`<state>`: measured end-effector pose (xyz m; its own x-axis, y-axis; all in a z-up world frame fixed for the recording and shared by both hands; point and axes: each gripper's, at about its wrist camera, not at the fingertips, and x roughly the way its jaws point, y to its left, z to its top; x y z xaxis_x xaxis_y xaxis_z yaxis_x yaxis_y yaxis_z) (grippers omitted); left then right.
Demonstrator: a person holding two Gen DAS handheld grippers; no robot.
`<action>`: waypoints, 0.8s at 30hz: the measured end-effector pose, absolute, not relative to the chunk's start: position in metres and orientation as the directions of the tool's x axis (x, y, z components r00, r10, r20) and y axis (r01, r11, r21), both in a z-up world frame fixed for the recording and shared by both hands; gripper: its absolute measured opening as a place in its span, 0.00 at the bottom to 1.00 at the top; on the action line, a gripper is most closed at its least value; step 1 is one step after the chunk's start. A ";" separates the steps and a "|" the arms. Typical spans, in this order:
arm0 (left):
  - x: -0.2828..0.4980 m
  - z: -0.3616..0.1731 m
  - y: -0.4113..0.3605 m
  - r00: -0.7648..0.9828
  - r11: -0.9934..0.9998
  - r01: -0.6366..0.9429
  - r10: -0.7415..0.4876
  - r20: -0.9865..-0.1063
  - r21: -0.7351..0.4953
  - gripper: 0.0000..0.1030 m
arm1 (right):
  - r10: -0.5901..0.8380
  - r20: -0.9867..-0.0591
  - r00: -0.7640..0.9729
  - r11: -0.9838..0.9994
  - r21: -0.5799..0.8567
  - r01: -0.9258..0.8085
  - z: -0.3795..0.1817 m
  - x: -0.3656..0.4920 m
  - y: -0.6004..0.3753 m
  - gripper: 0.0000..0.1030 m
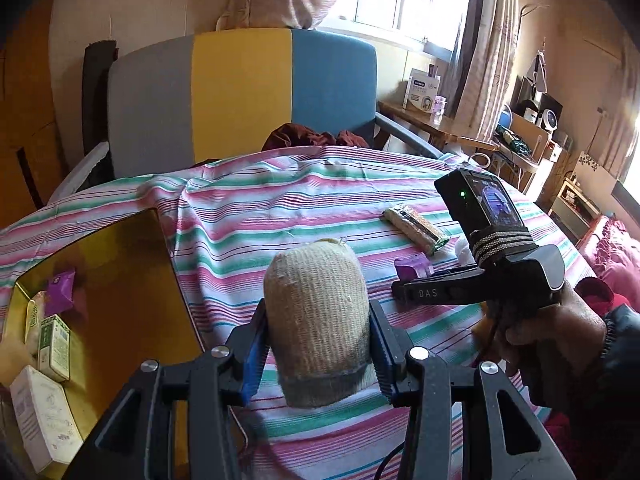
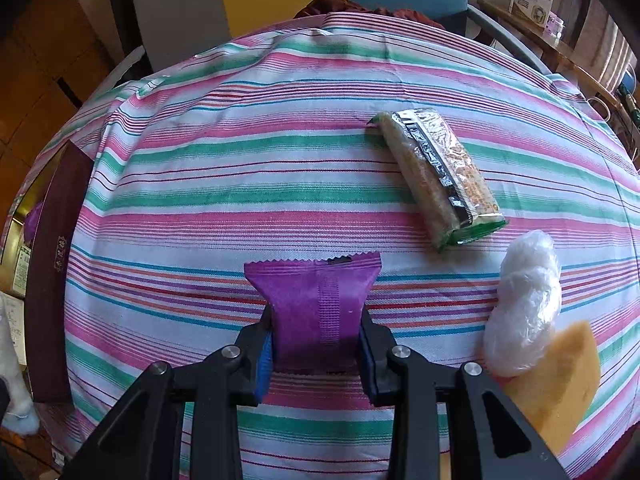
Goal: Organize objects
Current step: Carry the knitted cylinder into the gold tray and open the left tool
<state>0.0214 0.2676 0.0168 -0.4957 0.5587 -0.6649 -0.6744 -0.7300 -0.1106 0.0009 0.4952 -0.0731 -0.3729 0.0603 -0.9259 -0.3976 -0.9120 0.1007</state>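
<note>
- The left gripper (image 1: 318, 354) has its jaws pinched on a rolled beige knitted bundle (image 1: 318, 320), gripped low near its grey end, so most of the roll stands tall and free above the pads.
- The right gripper (image 2: 316, 344) is clamped on a purple snack packet (image 2: 318, 308), taking it across the lower half; the crimped top edge flares out ahead of the fingers.
- Both loads sit over the striped cloth (image 2: 240, 152); I can't tell if either has lifted clear of it.
- Off to the left lies the gold-lined box (image 1: 120, 280), with a purple packet and small cartons already inside, likely where these go.
- Left on the cloth: a long wafer pack (image 2: 440, 176), a white crumpled plastic wad (image 2: 524, 304) touching a yellow sponge-like piece (image 2: 560, 384).
- Risks, as I see them: the soft roll could squirm or tip from so low a hold; the slick foil packet could slide out if swung; the two grippers work close together and may knock one another heading for the box.
</note>
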 end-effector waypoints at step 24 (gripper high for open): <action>-0.078 0.000 0.068 -0.560 -0.921 -0.258 0.388 -0.732 -0.291 0.45 | 0.115 -0.921 -0.373 -0.927 0.035 -0.373 -0.073 0.000 0.488 0.33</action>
<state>-0.0779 0.0676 -0.0001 -0.5603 0.3882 -0.7317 -0.2579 -0.9212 -0.2913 0.0001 0.4881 -0.0729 -0.3731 0.1154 -0.9206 -0.3734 -0.9270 0.0351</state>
